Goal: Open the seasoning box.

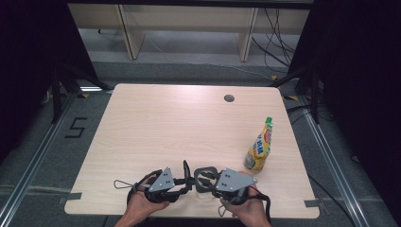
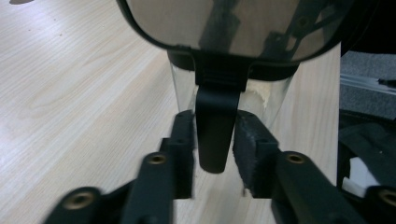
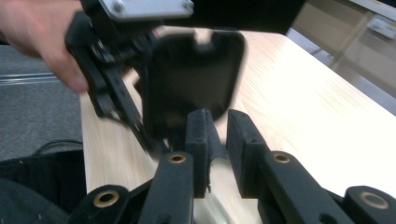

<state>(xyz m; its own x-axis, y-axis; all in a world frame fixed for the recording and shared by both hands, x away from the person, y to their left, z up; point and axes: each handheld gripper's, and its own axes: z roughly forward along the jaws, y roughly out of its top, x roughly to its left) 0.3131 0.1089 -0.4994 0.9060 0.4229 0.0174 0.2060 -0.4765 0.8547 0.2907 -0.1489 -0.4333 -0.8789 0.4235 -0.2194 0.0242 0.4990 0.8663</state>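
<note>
A small clear container (image 1: 206, 176) with a black rounded-square lid stands near the table's front edge, between my two grippers. My left gripper (image 1: 189, 179) comes at it from the left. In the left gripper view its jaws (image 2: 215, 135) are shut on the black tab (image 2: 215, 107) that hangs from the lid's rim, in front of the clear wall (image 2: 184, 86). My right gripper (image 1: 209, 182) meets it from the right. In the right gripper view, which is blurred, the jaws (image 3: 217, 126) pinch a thin edge below the black lid (image 3: 191, 79).
A yellow squeeze bottle (image 1: 259, 146) with a green cap stands upright at the right of the table (image 1: 156, 123), a hand's width from the right gripper. A round cable hole (image 1: 229, 98) lies at the back. Desk legs and cables stand beyond the far edge.
</note>
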